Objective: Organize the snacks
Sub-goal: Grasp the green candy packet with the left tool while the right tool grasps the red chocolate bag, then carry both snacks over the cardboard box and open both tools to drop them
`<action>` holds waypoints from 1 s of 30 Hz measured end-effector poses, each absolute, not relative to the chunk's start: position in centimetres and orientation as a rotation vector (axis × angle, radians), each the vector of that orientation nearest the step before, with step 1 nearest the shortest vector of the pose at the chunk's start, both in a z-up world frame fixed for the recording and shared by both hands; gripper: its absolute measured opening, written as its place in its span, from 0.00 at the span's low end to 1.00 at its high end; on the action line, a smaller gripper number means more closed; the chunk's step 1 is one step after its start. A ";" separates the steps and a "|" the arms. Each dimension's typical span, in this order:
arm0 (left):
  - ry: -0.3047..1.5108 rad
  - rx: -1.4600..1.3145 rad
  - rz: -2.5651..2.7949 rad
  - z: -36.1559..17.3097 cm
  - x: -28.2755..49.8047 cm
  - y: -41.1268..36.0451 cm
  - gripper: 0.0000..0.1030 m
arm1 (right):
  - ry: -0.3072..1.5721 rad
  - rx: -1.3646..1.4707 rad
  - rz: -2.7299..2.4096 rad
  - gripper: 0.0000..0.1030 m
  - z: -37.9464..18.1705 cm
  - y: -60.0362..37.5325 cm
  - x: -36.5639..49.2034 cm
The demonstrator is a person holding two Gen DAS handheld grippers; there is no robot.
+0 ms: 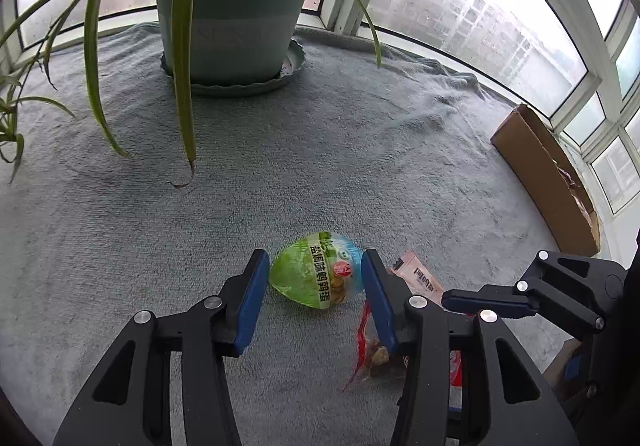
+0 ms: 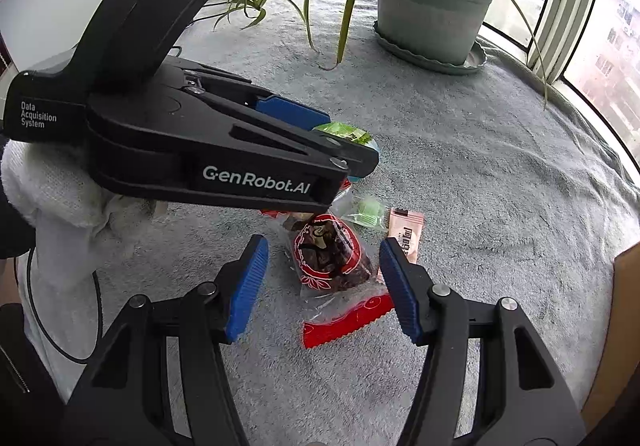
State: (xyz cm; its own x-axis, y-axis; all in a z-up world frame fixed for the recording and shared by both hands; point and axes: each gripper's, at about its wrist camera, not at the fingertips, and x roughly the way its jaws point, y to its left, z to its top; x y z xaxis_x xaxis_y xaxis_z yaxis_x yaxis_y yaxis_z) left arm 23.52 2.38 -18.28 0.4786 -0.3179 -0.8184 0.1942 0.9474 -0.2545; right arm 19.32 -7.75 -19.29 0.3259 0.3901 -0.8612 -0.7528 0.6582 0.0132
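A green egg-shaped snack pack [image 1: 316,273] lies on the grey towel between the fingers of my open left gripper [image 1: 314,278]; the blue pads sit at its sides, contact unclear. It peeks out past the left gripper in the right wrist view [image 2: 345,133]. A red-and-clear packet of dark snacks [image 2: 329,259] lies between the fingers of my open right gripper [image 2: 323,273]; it also shows in the left wrist view [image 1: 372,352]. A pink sachet [image 2: 406,232] and a small pale green packet [image 2: 366,215] lie just beyond it. The pink sachet also shows in the left wrist view [image 1: 418,278].
A cardboard box [image 1: 548,178] stands at the right by the window. A potted spider plant [image 1: 232,10] on a saucer stands at the back, leaves drooping over the towel [image 1: 280,166]. The left gripper body [image 2: 200,150] crosses the right wrist view, held by a white-gloved hand [image 2: 52,198].
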 end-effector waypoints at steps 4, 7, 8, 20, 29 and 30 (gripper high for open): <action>1.025 -0.114 -0.323 -18.5 23.5 2.0 0.45 | 0.983 -0.434 0.768 0.52 -19.7 -7.6 19.6; 1.019 -0.109 -0.324 -18.6 23.4 2.0 0.45 | 0.985 -0.434 0.771 0.48 -19.8 -7.6 19.6; 1.015 -0.108 -0.325 -18.6 23.4 2.0 0.45 | 0.983 -0.438 0.772 0.46 -19.8 -7.6 19.7; 1.000 -0.117 -0.319 -18.6 23.1 2.3 0.20 | 0.971 -0.368 0.772 0.35 -19.0 -8.8 19.3; 0.922 -0.107 -0.323 -15.0 21.8 2.0 0.20 | 0.920 -0.322 0.730 0.35 -16.6 -11.6 18.5; 0.911 -0.102 -0.328 -14.5 21.7 1.7 0.20 | 0.917 -0.312 0.725 0.35 -16.3 -12.1 18.4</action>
